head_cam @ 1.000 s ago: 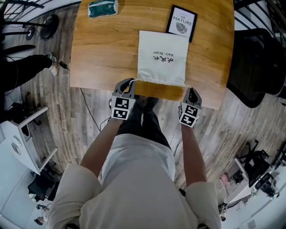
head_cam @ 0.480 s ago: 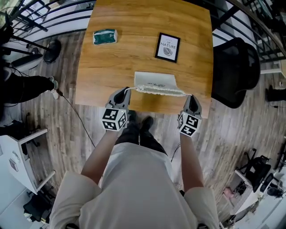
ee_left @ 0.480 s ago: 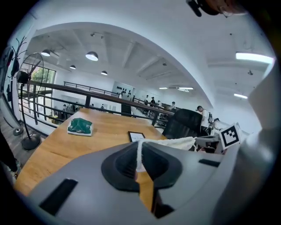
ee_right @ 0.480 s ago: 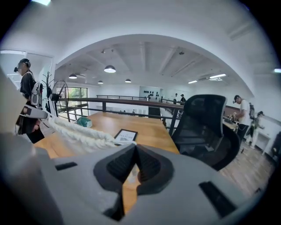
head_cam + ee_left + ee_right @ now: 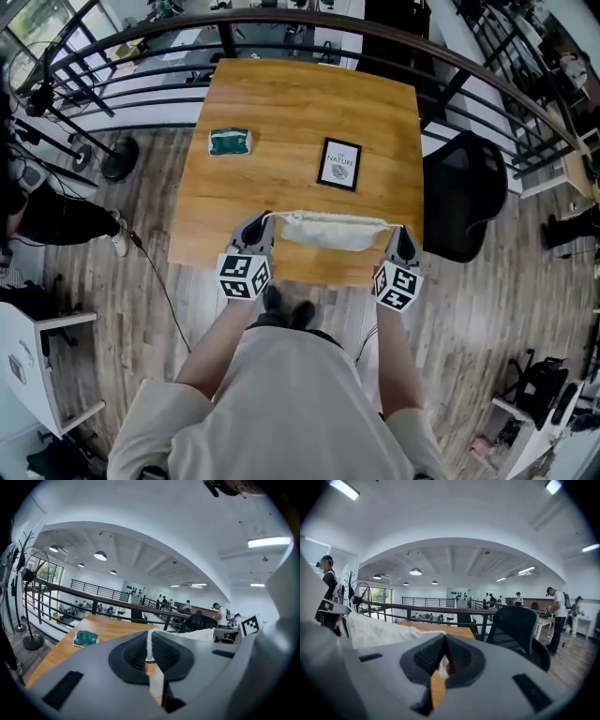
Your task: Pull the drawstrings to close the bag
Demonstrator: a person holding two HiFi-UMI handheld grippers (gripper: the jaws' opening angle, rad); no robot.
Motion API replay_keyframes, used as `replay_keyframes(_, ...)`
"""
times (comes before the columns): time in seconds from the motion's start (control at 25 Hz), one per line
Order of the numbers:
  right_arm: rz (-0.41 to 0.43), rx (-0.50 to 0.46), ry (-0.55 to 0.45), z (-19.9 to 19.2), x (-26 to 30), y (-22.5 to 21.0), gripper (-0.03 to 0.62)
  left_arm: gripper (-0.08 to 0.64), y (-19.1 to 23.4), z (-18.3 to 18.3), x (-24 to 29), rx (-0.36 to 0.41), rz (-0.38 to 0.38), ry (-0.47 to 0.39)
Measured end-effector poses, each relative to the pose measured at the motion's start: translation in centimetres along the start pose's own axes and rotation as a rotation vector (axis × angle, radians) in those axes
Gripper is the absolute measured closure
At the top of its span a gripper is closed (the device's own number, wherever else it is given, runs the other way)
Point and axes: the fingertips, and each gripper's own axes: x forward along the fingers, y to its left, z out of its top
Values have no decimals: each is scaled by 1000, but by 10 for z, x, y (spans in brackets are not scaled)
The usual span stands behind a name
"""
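A white cloth drawstring bag [image 5: 333,231] hangs stretched between my two grippers above the near edge of the wooden table [image 5: 281,103], its mouth gathered into folds. My left gripper [image 5: 266,223] is shut on the left drawstring [image 5: 149,645], a white cord pinched between the ribbed pads. My right gripper [image 5: 398,234] is shut on the right drawstring [image 5: 442,662]. In the left gripper view the bag's bunched cloth [image 5: 206,633] shows to the right of the jaws. It shows to the left in the right gripper view, as the bag [image 5: 375,629].
On the table behind the bag lie a teal packet [image 5: 229,142] and a black framed card [image 5: 339,164]. A black office chair [image 5: 464,197] stands just right of the table. A dark railing [image 5: 309,23] runs behind it. Lamp stands [image 5: 112,159] are at the left.
Both grippers have risen with the drawstrings in them. The bag has come up off the table from lying flat, and its mouth has bunched together between the grippers.
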Motion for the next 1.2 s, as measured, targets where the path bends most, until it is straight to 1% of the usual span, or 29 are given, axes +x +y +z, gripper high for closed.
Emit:
replay_keyframes(0.2,23,-28,-66,37,0,5,589,565,2,39,3,22,8,-63)
replay_keyframes(0.36,30,-49,-83,54,2,5,589,565,0,64,10,37,8,-94)
replay_keyframes(0.6,47,-80,-136,90,7,7,589,566,1,101,18,82,1,-141)
replay_keyframes(0.8,44,-103,-160,106,6,3,589,566,0,115,17,99,0,-155)
replay_keyframes(0.96,32,-108,-155,108,6,2,590,566,1,120,15,91,5,-165)
replay_keyframes(1.04,23,-102,-152,107,4,2,589,566,5,121,12,84,17,-171)
replay_keyframes(1.2,-15,-61,-136,103,0,-12,591,568,20,122,5,54,58,-182)
